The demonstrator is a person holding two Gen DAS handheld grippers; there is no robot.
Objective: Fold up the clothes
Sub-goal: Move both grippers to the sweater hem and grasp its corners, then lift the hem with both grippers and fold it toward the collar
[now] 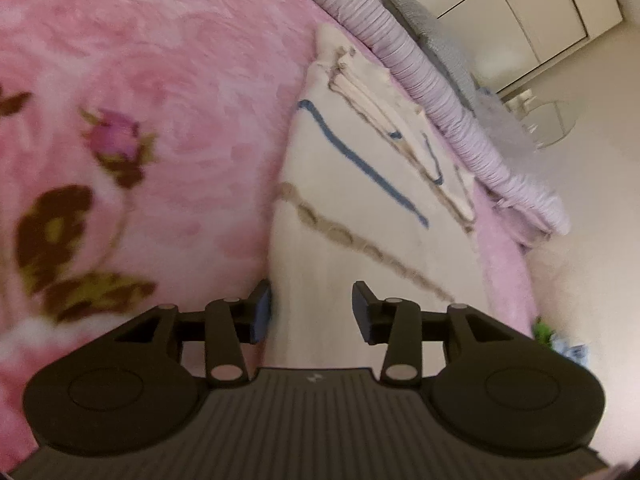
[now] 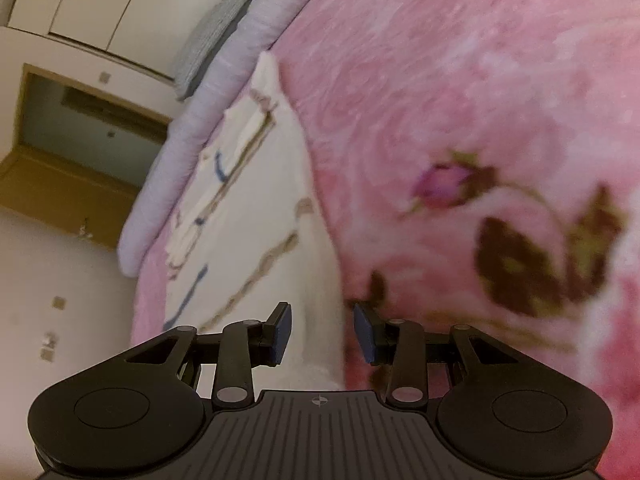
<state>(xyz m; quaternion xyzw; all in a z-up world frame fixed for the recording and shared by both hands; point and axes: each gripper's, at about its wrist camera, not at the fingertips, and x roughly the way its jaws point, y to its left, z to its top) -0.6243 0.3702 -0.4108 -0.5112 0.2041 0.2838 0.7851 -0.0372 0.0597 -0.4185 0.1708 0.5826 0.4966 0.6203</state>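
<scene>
Both views are blurred, so fine detail on the fabric is hard to read. Your hands and arms are out of sight; only the two grippers show, each cut off by the bottom edge of its view.

The cream garment [image 1: 360,200], marked with blue and tan lines, lies flat along one edge of the pink floral blanket [image 1: 160,60] that covers the bed. Its far end is bunched into folds you cannot sort out, and its near end is hidden behind the grippers. A lilac ruffled trim [image 1: 440,92] runs just beside it at the bed's edge, with a grey pillow [image 1: 440,28] partly tucked behind that trim.

Your left gripper [image 1: 312,312] points along the garment, jaws apart with nothing between them; its one pad sits at the garment's border with the blanket, the other over the cream cloth. Whether it touches the cloth cannot be told.

Your right gripper [image 2: 322,334] is angled the same way, jaws apart and empty, straddling the garment's edge: one pad over cream cloth, one over pink blanket.
</scene>
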